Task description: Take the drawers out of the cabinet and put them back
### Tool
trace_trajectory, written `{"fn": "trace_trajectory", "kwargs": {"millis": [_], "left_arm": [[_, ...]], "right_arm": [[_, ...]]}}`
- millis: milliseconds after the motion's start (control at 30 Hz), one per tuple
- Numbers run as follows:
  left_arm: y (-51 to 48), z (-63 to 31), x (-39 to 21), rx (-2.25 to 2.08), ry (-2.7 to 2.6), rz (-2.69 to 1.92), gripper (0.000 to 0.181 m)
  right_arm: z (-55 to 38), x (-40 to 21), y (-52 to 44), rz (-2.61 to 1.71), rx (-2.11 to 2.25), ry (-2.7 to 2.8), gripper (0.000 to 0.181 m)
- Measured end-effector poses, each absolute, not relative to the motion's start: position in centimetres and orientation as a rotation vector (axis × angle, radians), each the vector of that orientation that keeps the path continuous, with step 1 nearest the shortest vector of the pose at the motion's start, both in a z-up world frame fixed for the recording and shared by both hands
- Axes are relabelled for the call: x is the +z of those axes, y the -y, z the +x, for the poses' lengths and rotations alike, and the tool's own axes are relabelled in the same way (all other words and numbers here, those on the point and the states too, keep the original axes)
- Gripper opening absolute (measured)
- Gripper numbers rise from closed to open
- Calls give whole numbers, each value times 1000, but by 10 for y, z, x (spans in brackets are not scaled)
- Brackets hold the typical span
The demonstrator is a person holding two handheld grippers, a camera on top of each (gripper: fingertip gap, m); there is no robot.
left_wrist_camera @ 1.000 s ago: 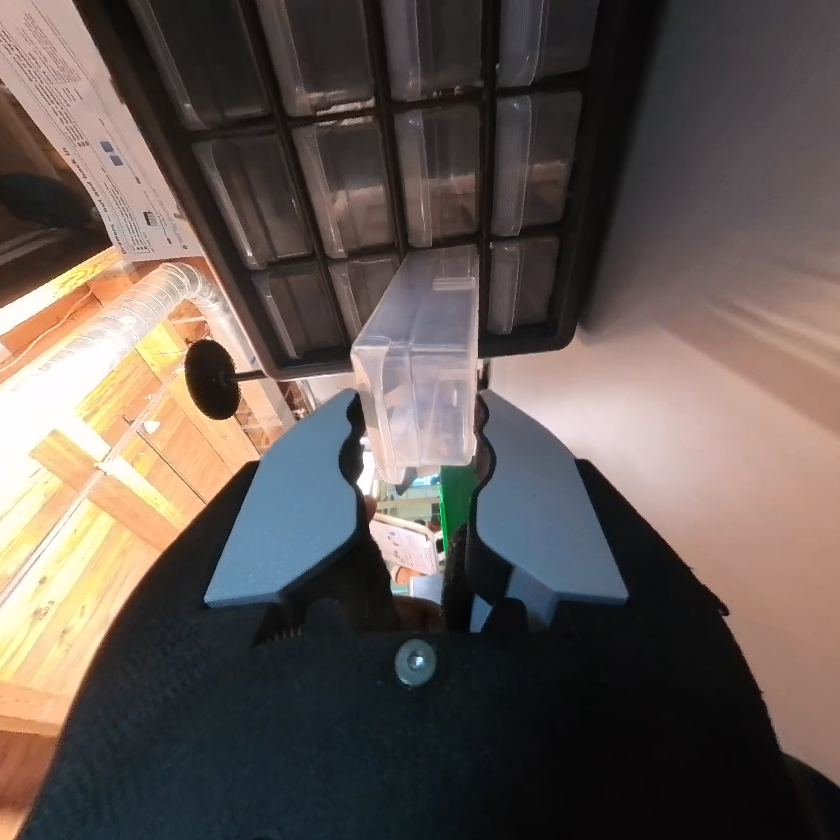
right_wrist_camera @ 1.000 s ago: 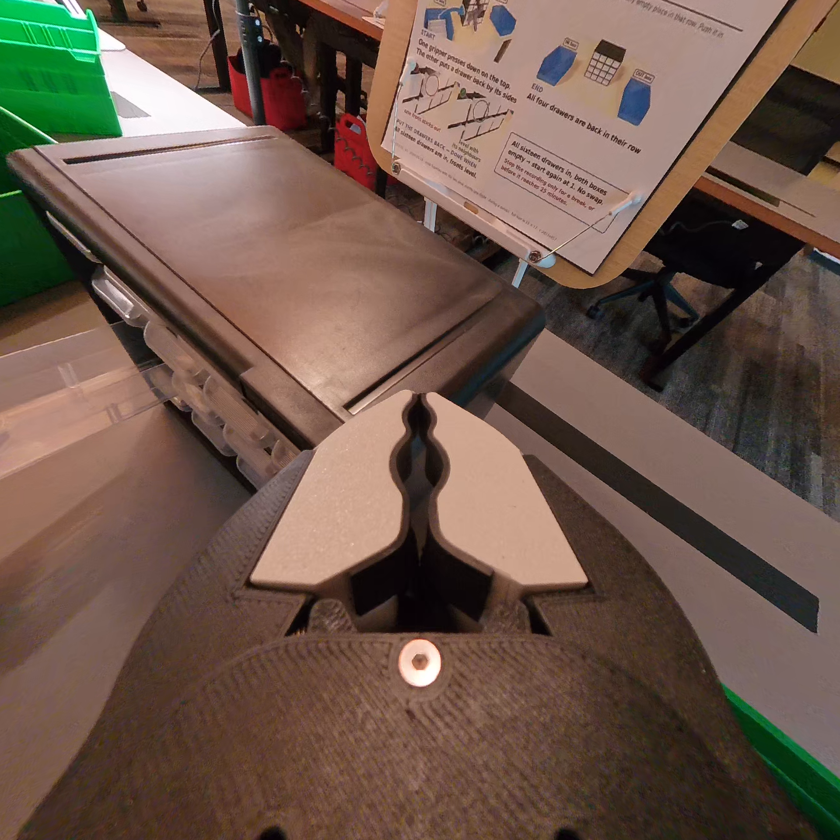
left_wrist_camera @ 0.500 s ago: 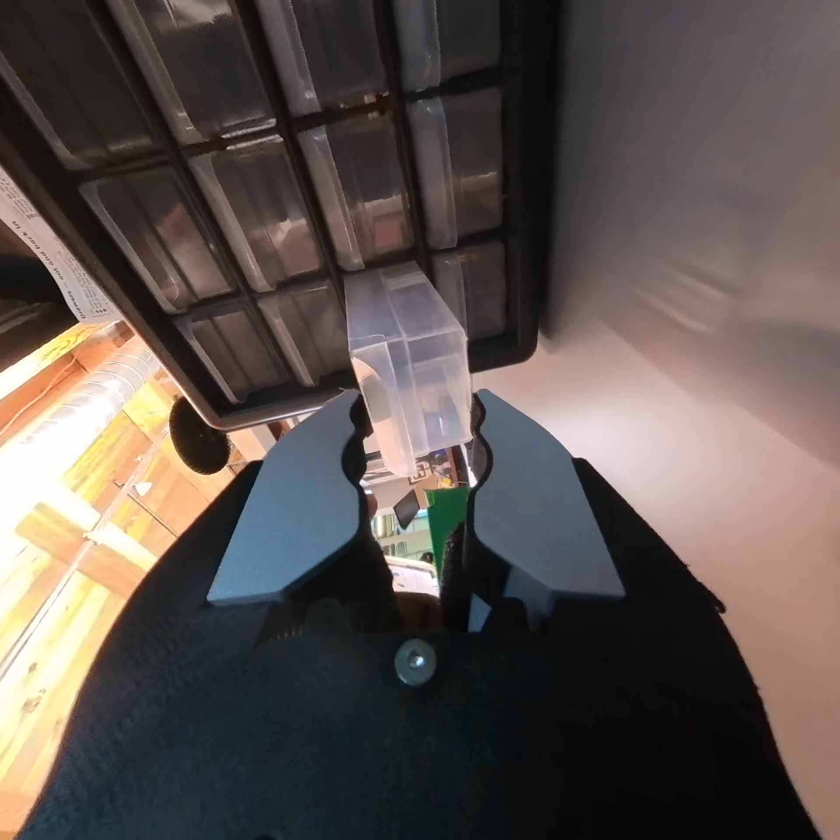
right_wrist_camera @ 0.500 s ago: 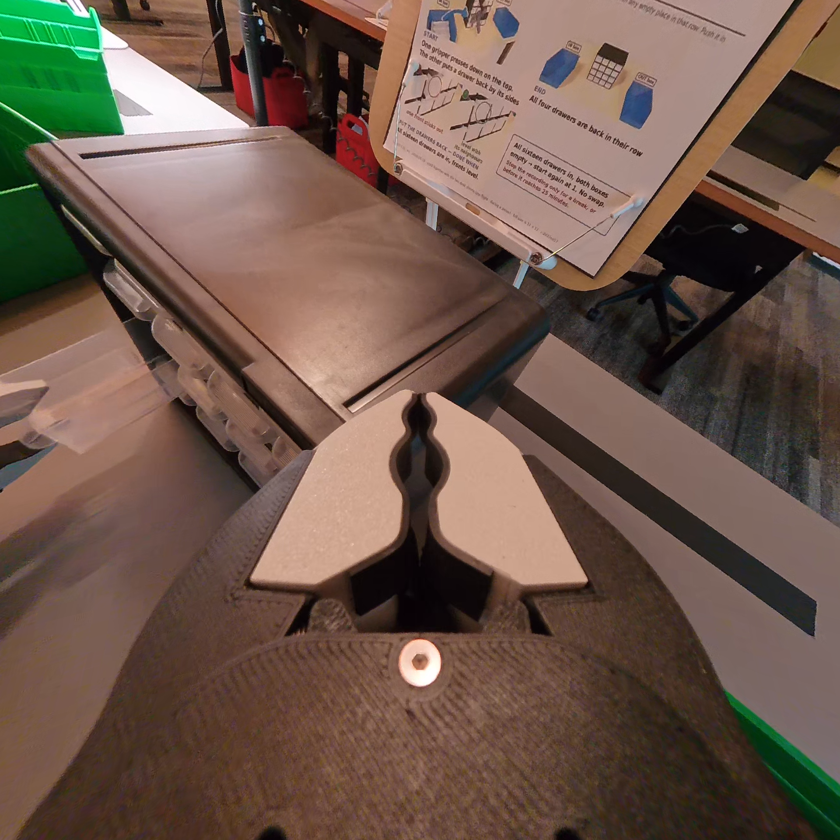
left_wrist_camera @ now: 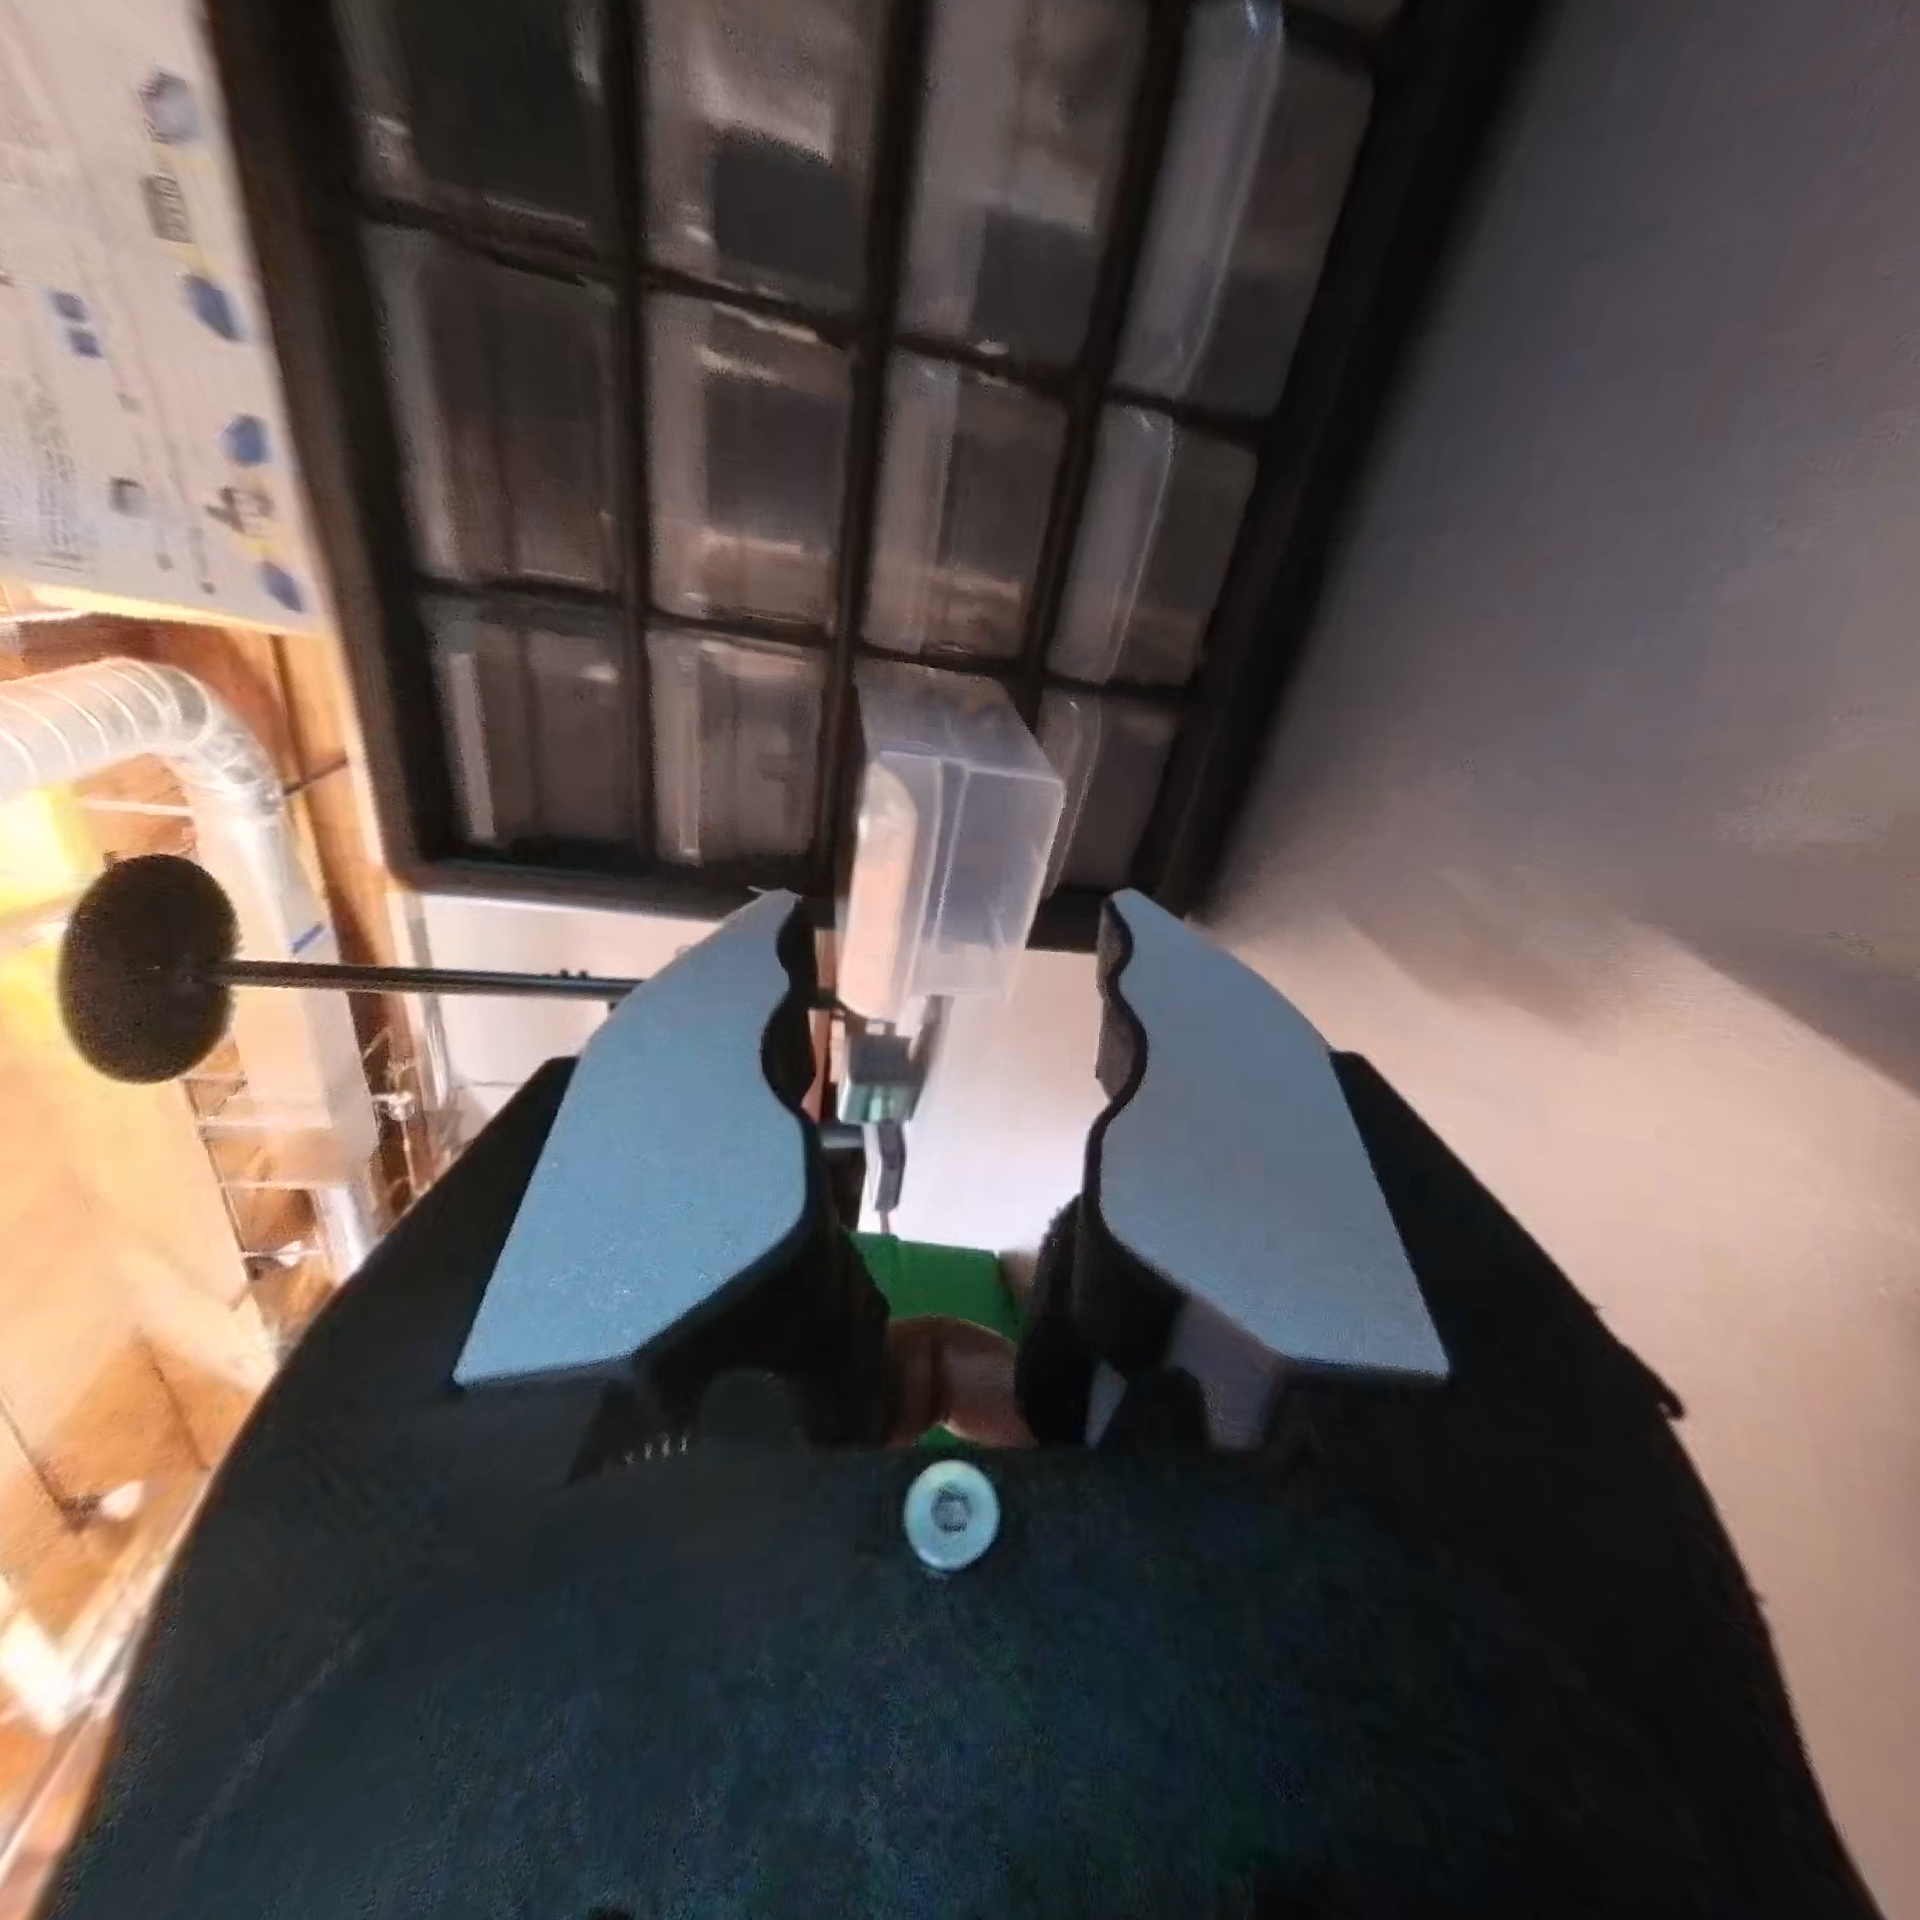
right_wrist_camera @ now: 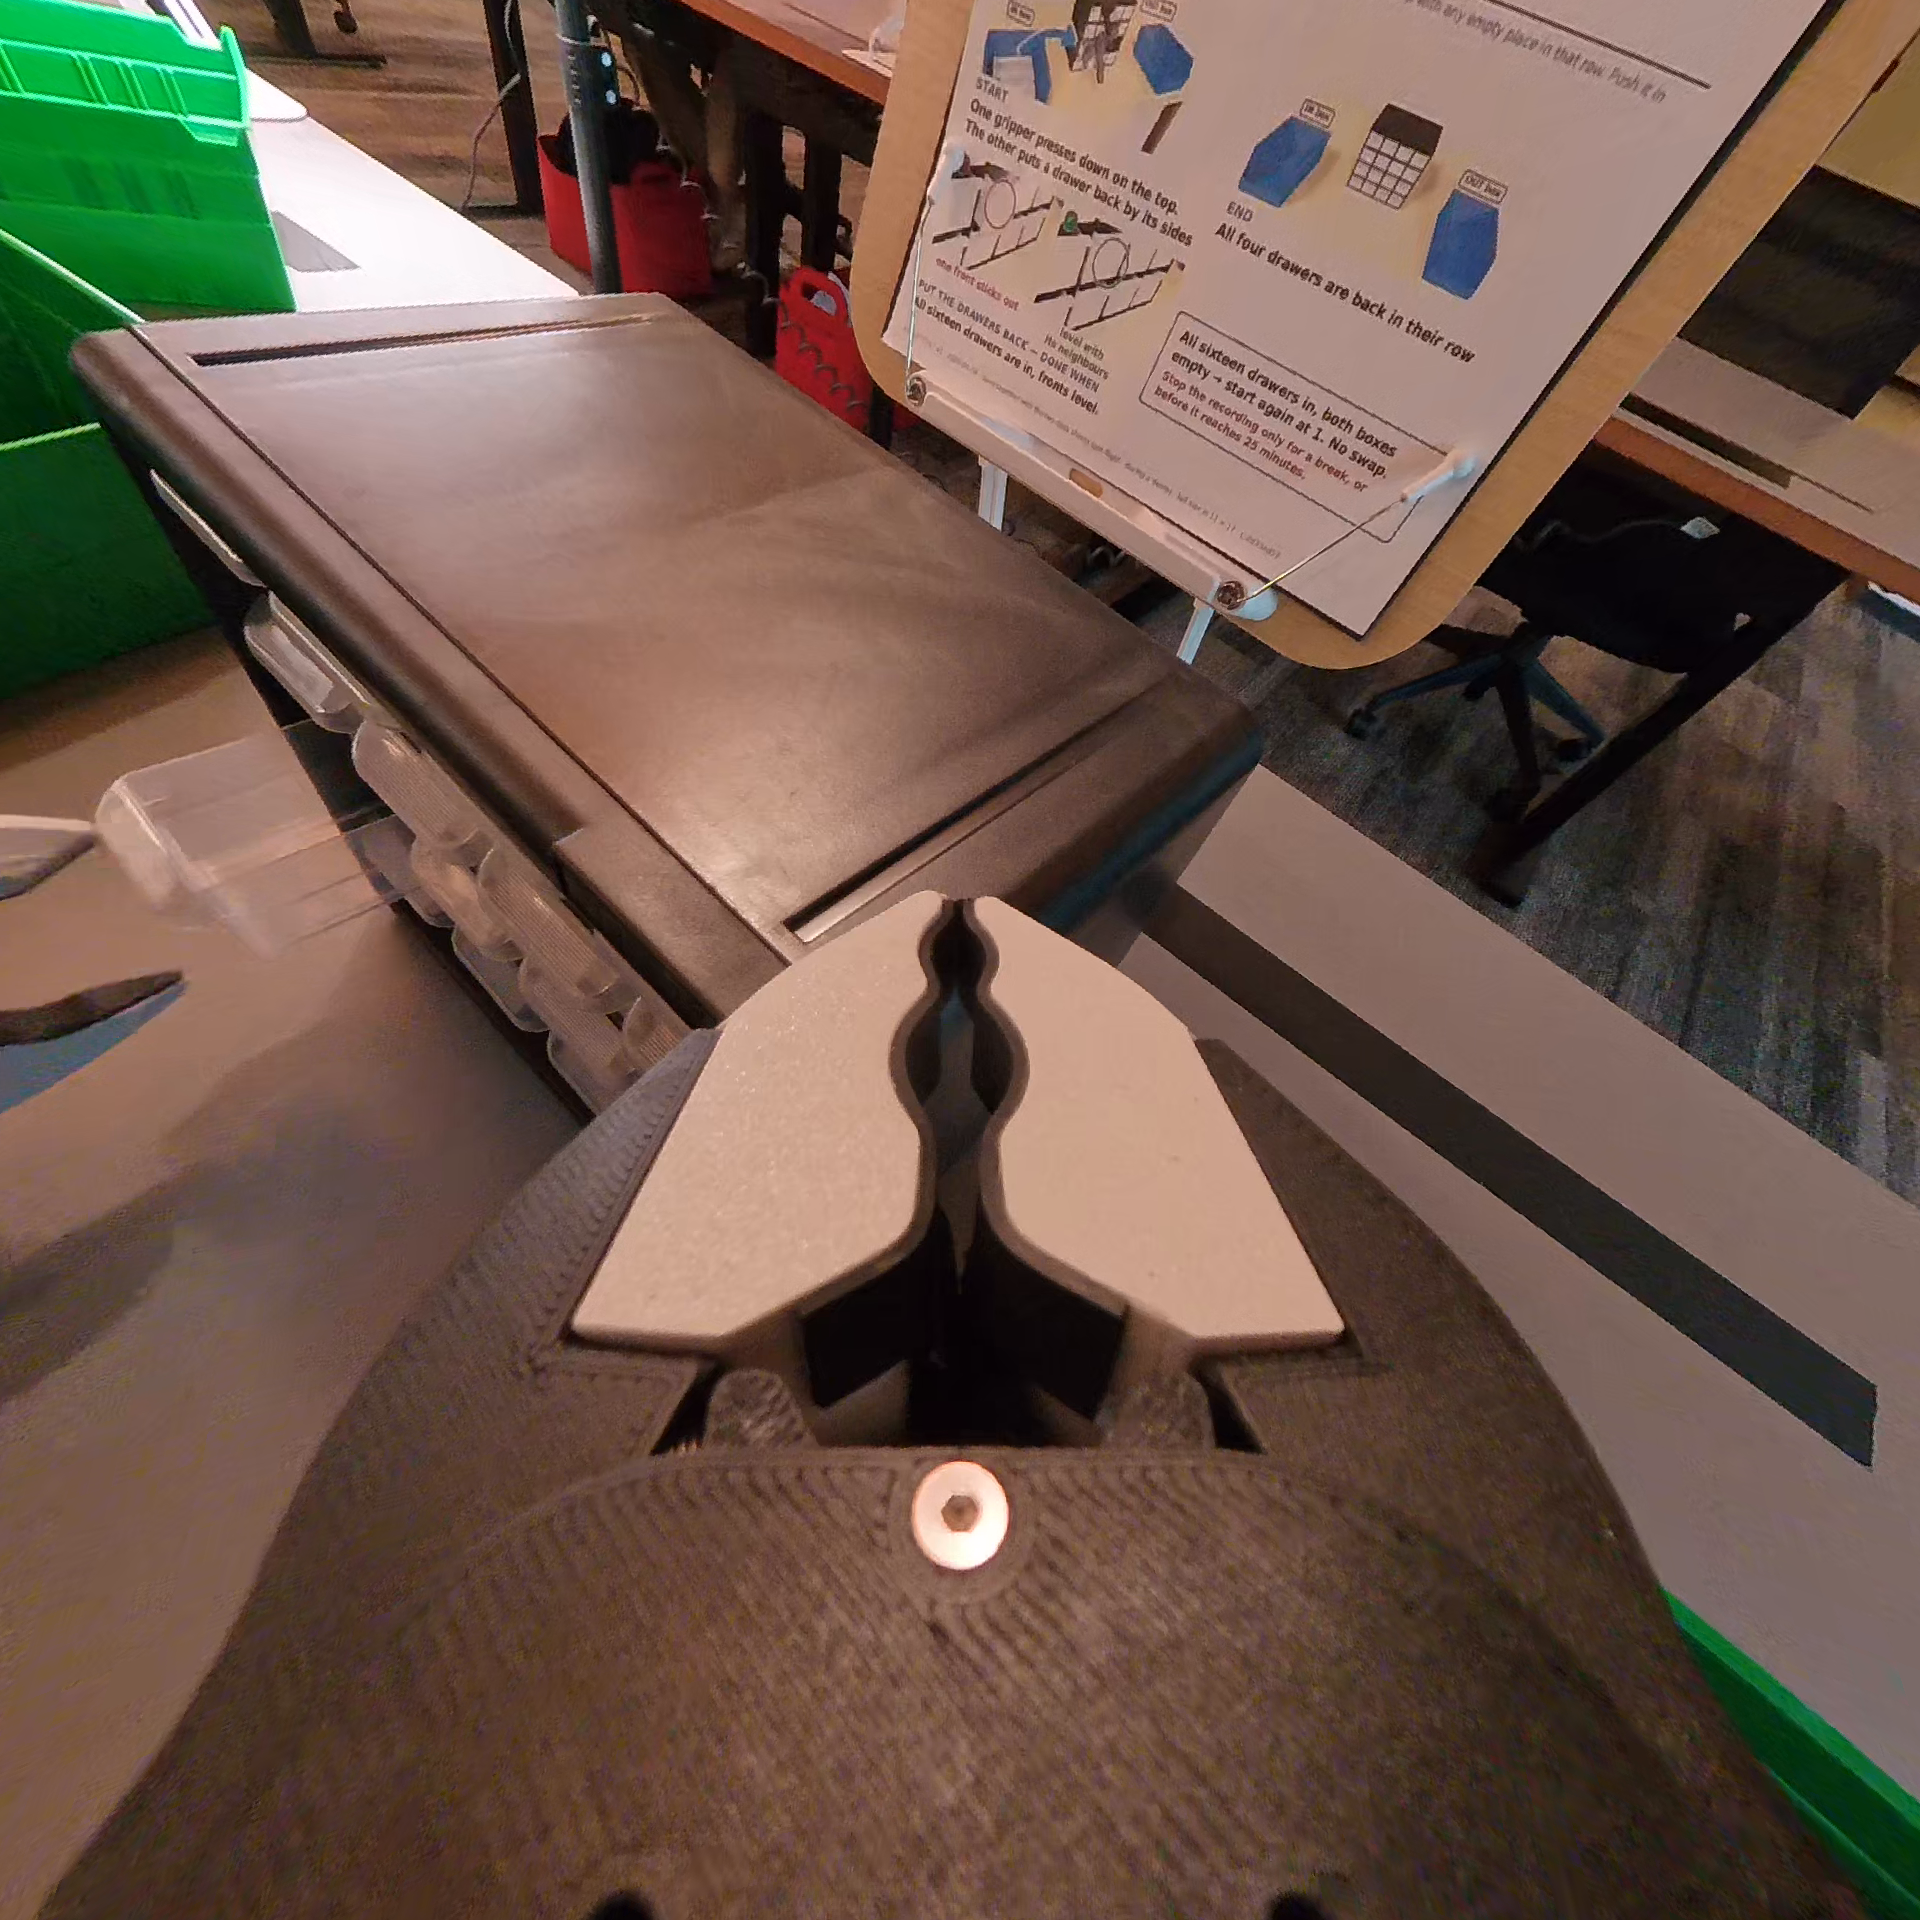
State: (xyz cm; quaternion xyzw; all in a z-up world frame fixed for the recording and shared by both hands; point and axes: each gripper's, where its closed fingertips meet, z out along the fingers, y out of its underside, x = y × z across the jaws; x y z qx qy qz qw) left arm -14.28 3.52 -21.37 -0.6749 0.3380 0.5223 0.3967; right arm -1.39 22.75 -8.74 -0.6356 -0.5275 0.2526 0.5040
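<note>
A black cabinet [left_wrist_camera: 312, 416] with a grid of clear drawers fills the upper part of the left wrist view, which is rolled sideways. One clear drawer [left_wrist_camera: 956, 831] in the end row sticks partway out of its slot. My left gripper [left_wrist_camera: 951, 914] is open, its fingers on either side of the drawer's front end, with a gap on the right side. In the right wrist view the cabinet top [right_wrist_camera: 675, 623] lies ahead and the drawer [right_wrist_camera: 239, 842] juts out at the left. My right gripper [right_wrist_camera: 961, 914] is shut and empty at the cabinet's near top corner.
Green bins [right_wrist_camera: 104, 260] stand behind the cabinet at the left. An instruction board [right_wrist_camera: 1299, 260] stands behind it at the right. The grey table [right_wrist_camera: 208, 1247] has a black stripe [right_wrist_camera: 1507, 1174]. A black disc on a rod [left_wrist_camera: 145, 966] shows left of my left gripper.
The left gripper pushed the clear drawer further into its slot, then opened and let go of it. The right gripper stayed shut at the cabinet top.
</note>
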Motion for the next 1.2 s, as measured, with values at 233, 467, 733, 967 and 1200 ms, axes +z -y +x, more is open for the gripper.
{"fn": "trace_trajectory", "kwargs": {"millis": [233, 467, 733, 967, 1200], "left_arm": [[-32, -143, -203, 1342, -848, -1660, 0], [-54, -152, -206, 1384, -905, -1689, 0], [-82, -172, -215, 1394, -942, -1741, 0], [-101, -182, -229, 1375, -963, -1790, 0], [-93, -162, -211, 1177, -812, -1709, 5]], "right_arm": [[-14, -87, -227, -1533, 596, 1271, 1], [-14, -87, -227, -1533, 612, 1274, 1], [-14, -88, -227, -1532, 602, 1276, 0], [-14, -88, -227, -1531, 605, 1278, 0], [-14, -87, -227, -1531, 612, 1277, 0]]}}
